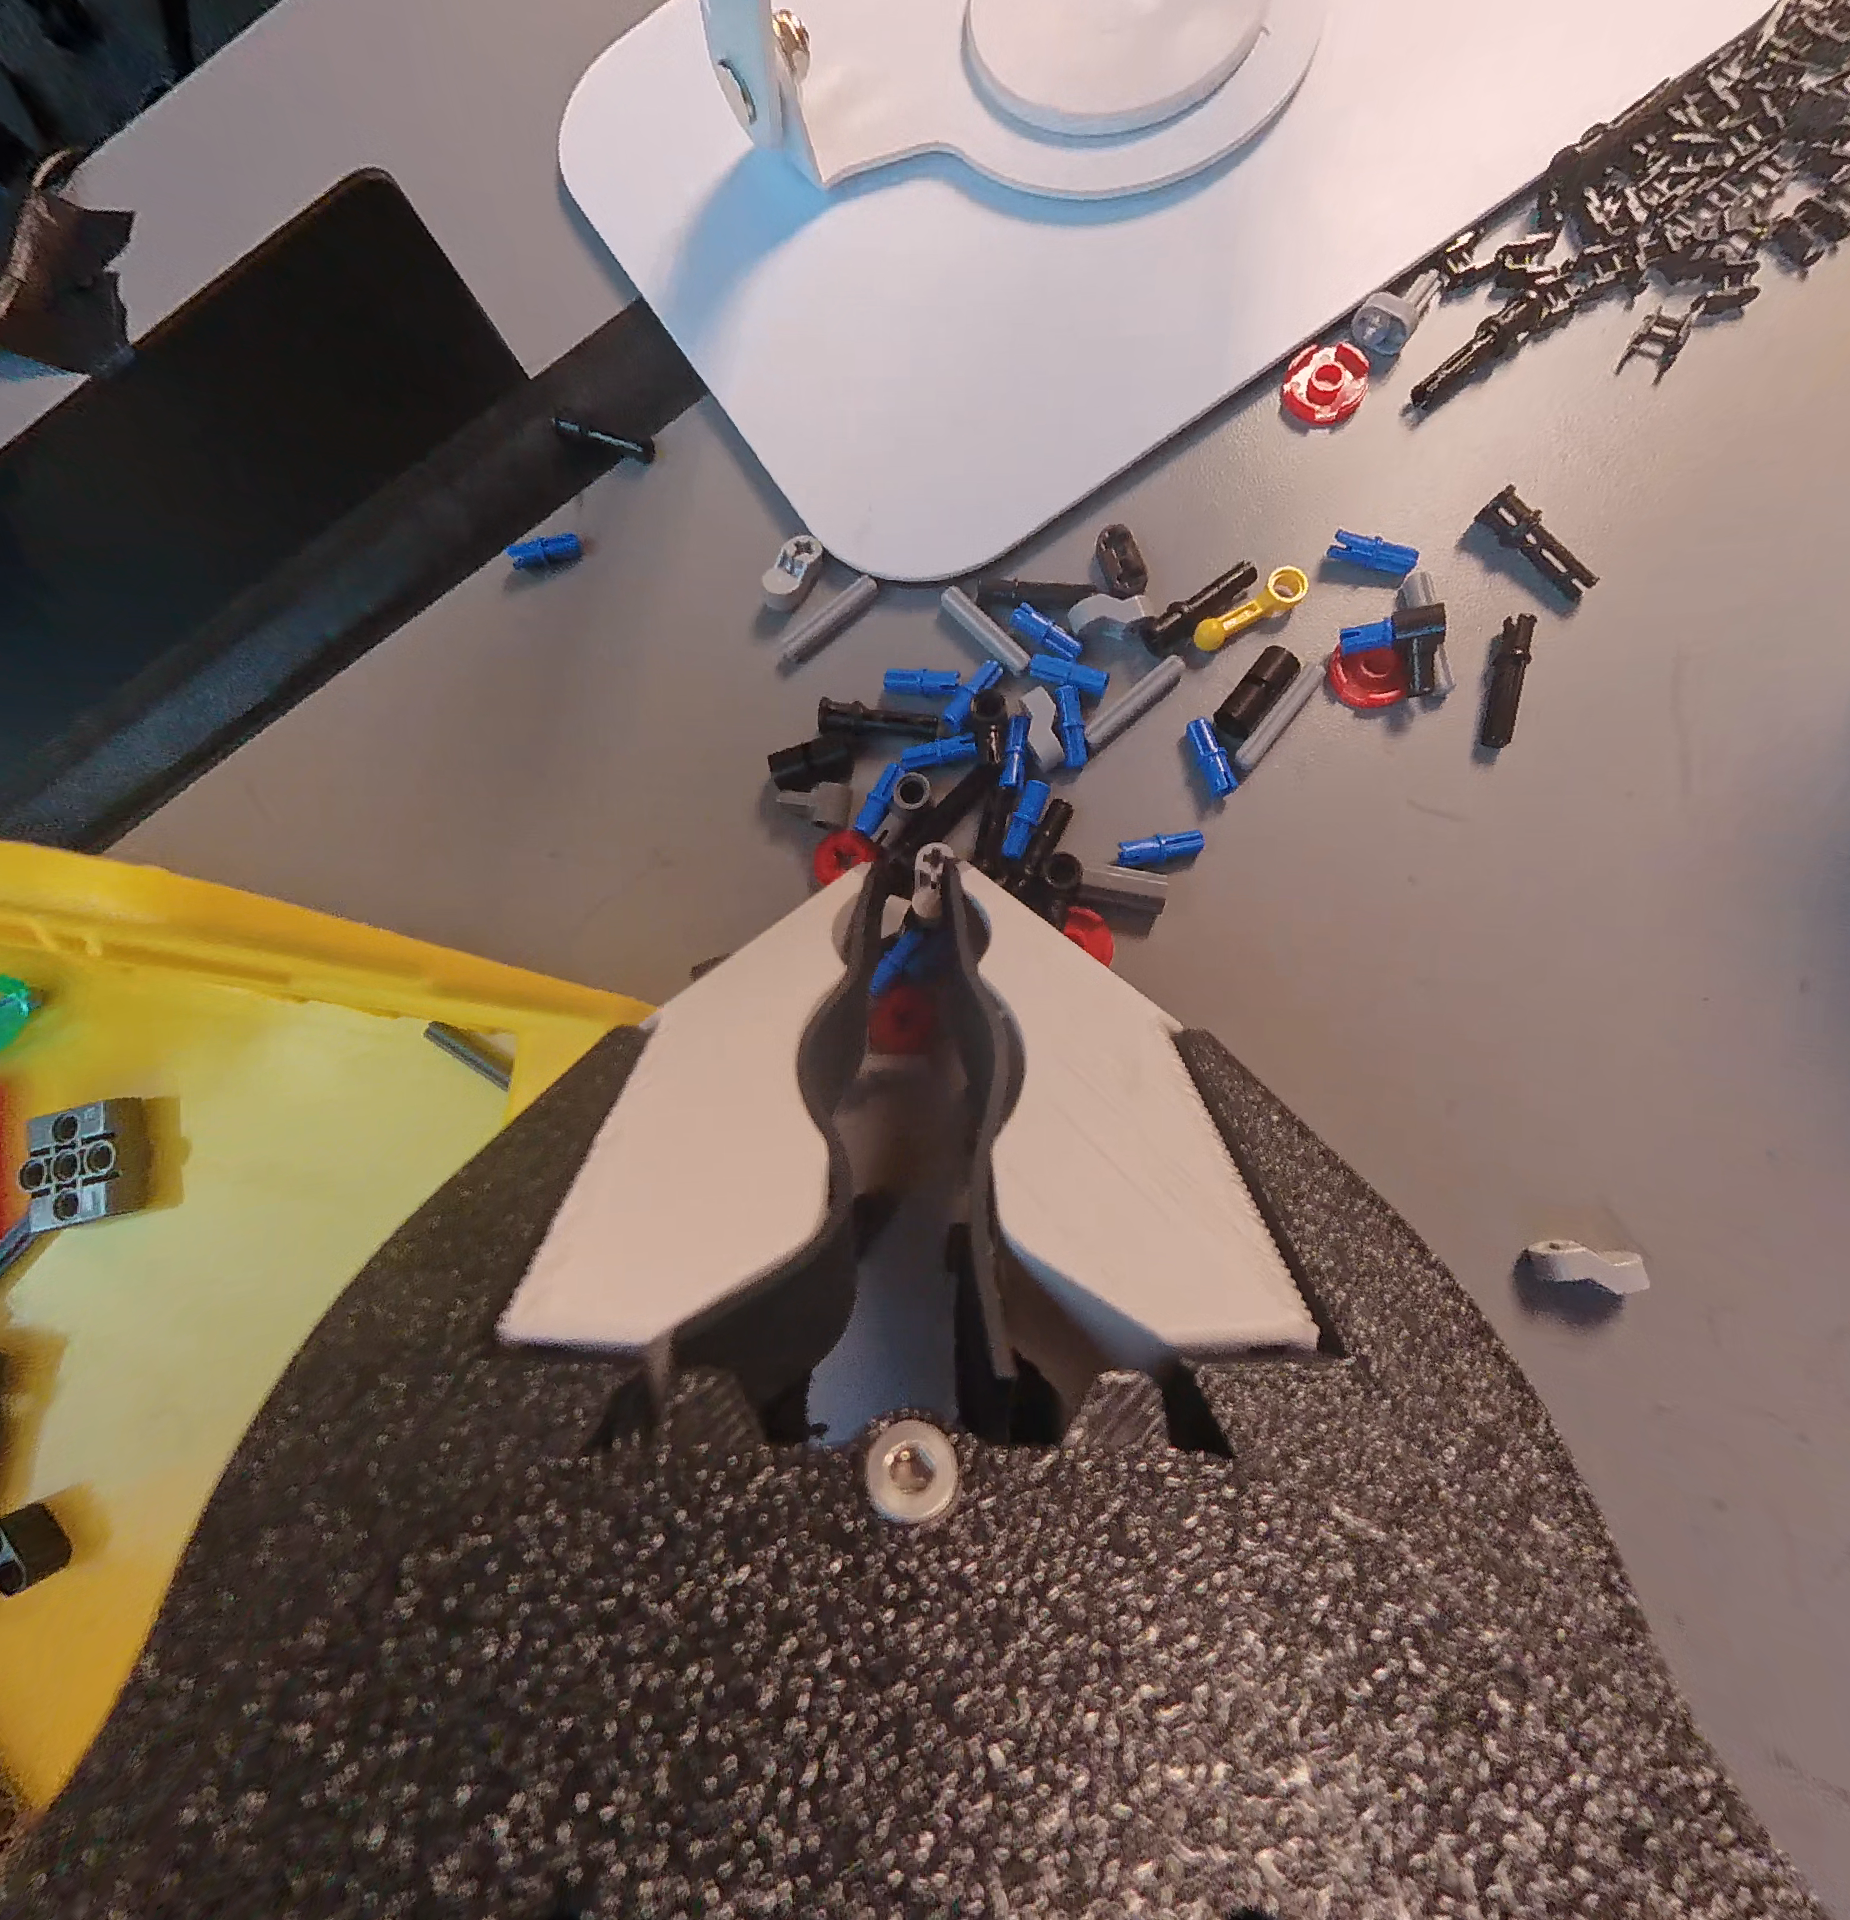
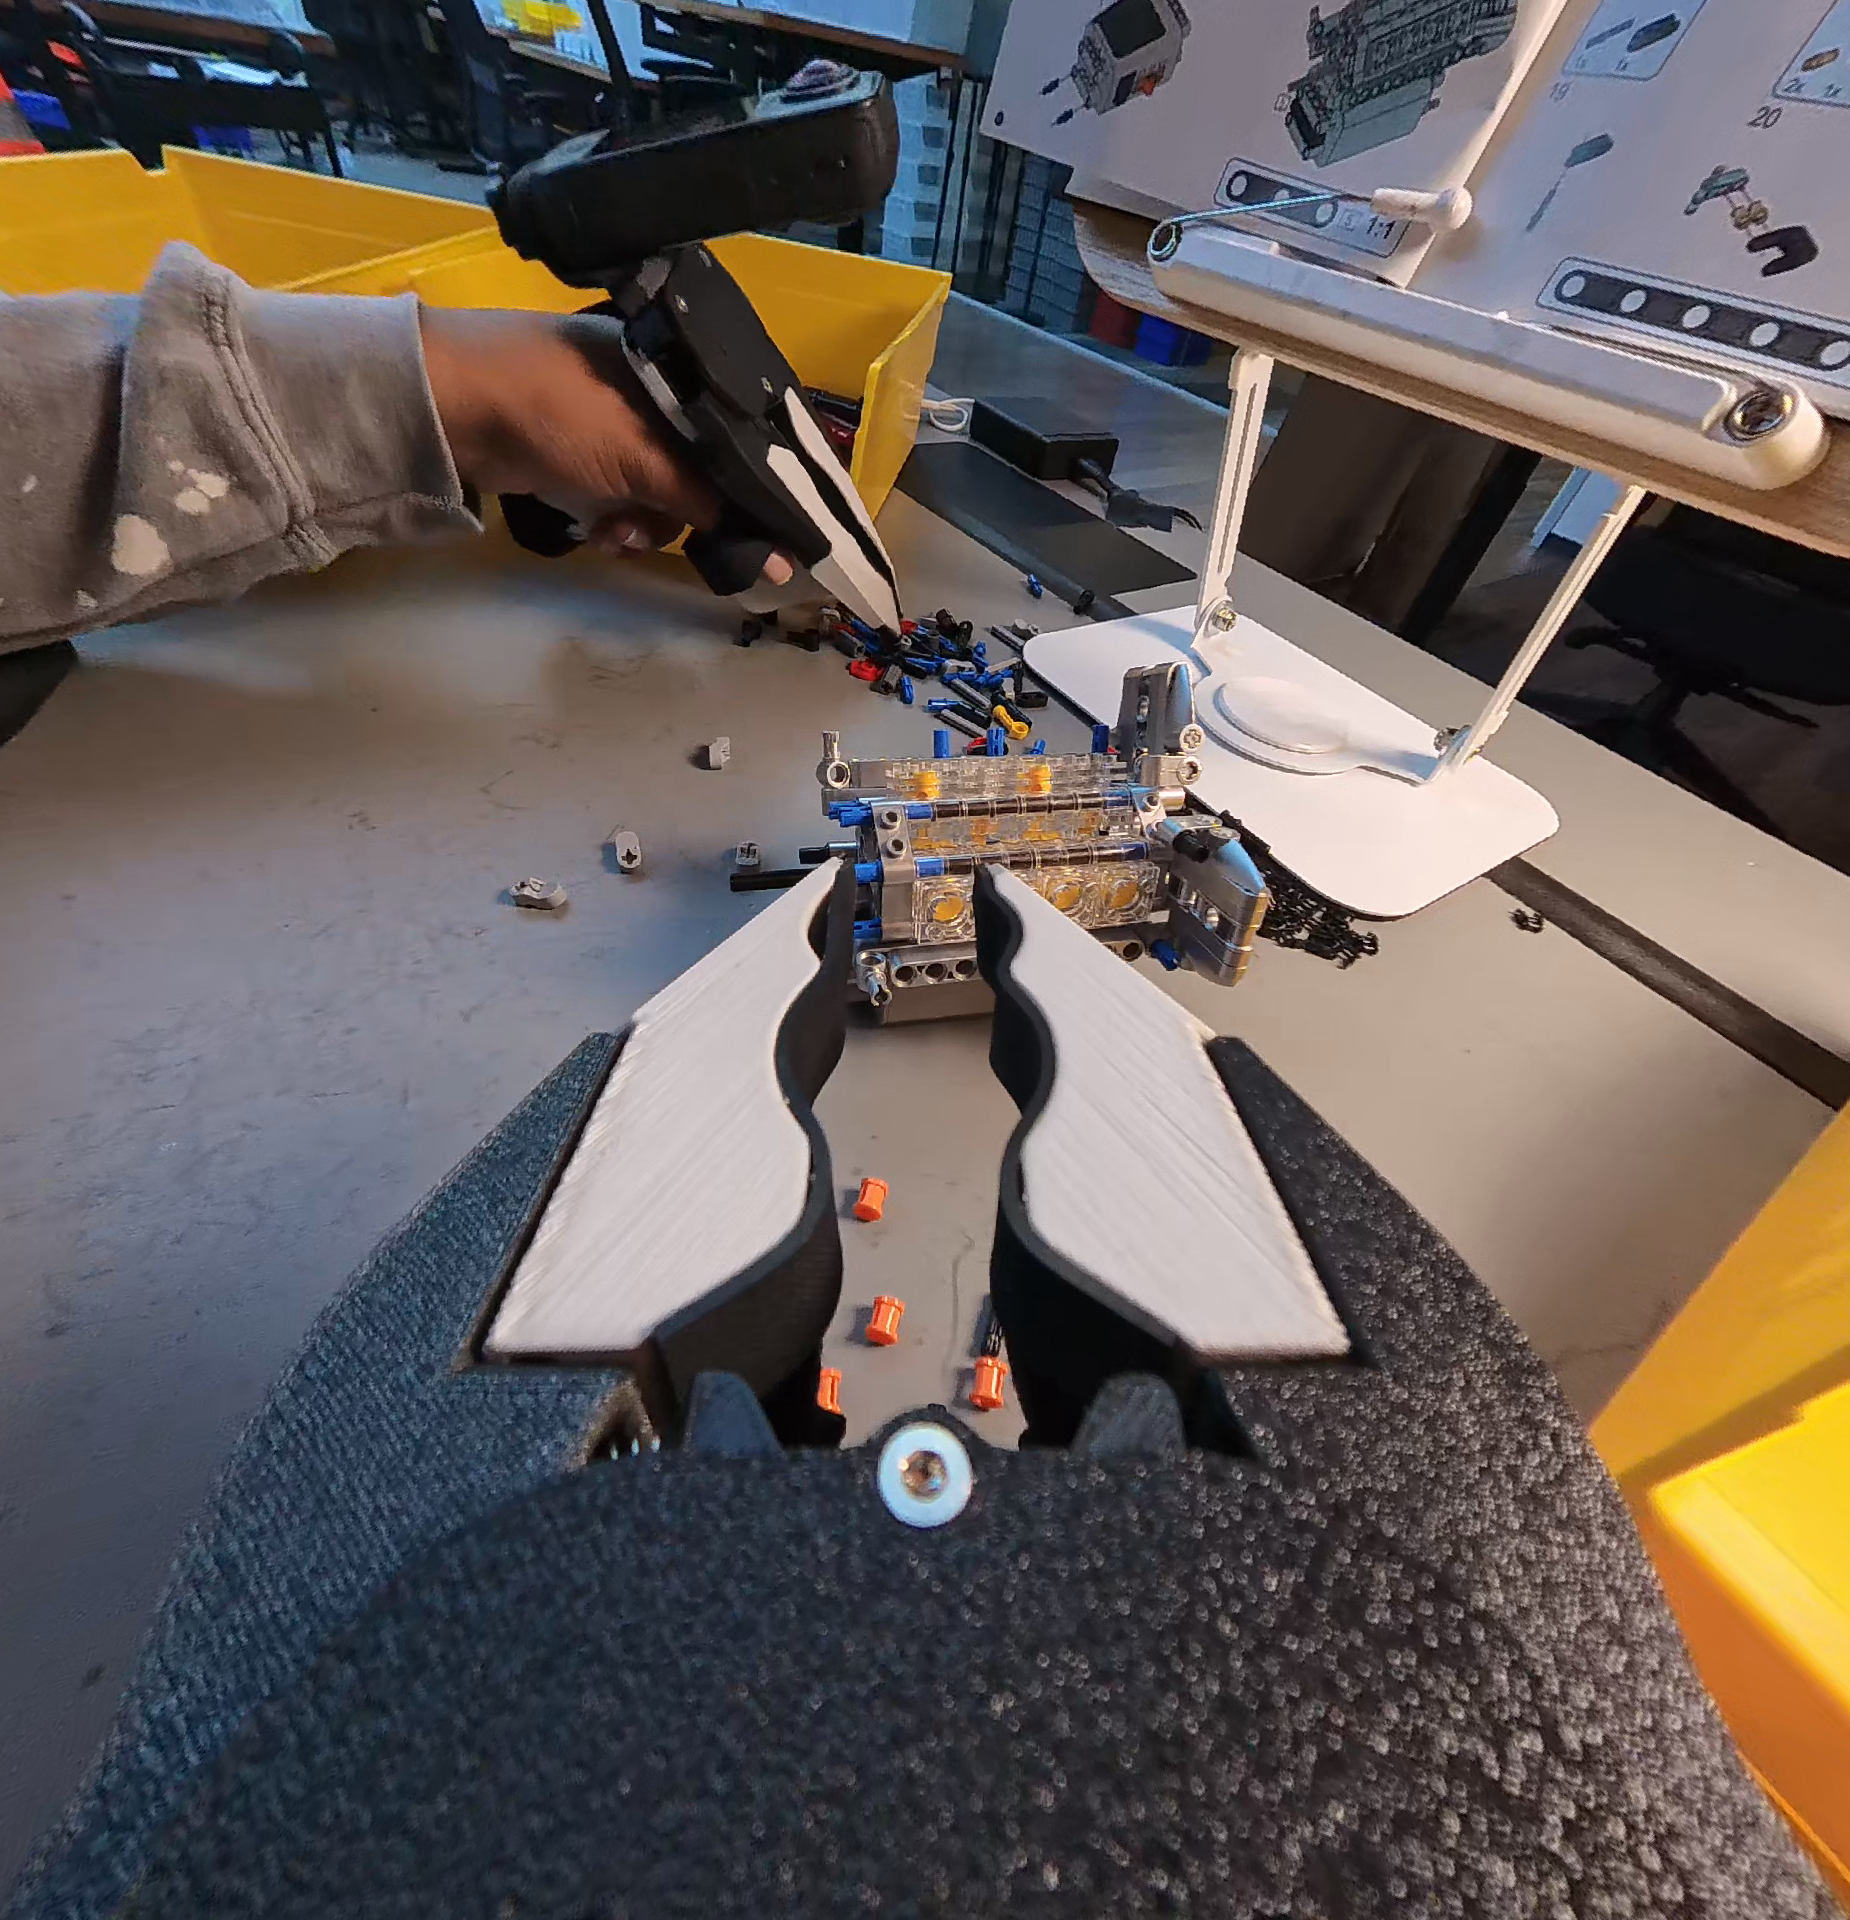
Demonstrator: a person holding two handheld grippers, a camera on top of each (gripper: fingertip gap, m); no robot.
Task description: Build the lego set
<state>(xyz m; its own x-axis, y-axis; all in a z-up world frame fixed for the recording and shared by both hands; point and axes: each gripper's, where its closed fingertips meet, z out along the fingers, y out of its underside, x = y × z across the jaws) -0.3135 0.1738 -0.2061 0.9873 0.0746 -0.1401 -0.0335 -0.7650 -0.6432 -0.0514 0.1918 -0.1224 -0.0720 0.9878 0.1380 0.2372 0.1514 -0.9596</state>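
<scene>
My left tool [image 1: 931, 883], centre frame, pinches a light, stiff grey connector [image 1: 931, 873] by its sides above the loose pins [image 1: 1014, 727]. Right tool [image 2: 905, 894] gapes empty just before the brick assembly [image 2: 1035, 852]; rigid, likely fragile.

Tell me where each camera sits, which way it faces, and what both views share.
Left wrist view: on the left hand-held gripper, looking steeply down at the loose pin pile; its fingers pinch a small grey connector.
Right wrist view: on the right hand-held gripper, open, looking low across the table at the brick assembly; a sleeve shows.
Shared: pin pile, white stand base.
</scene>
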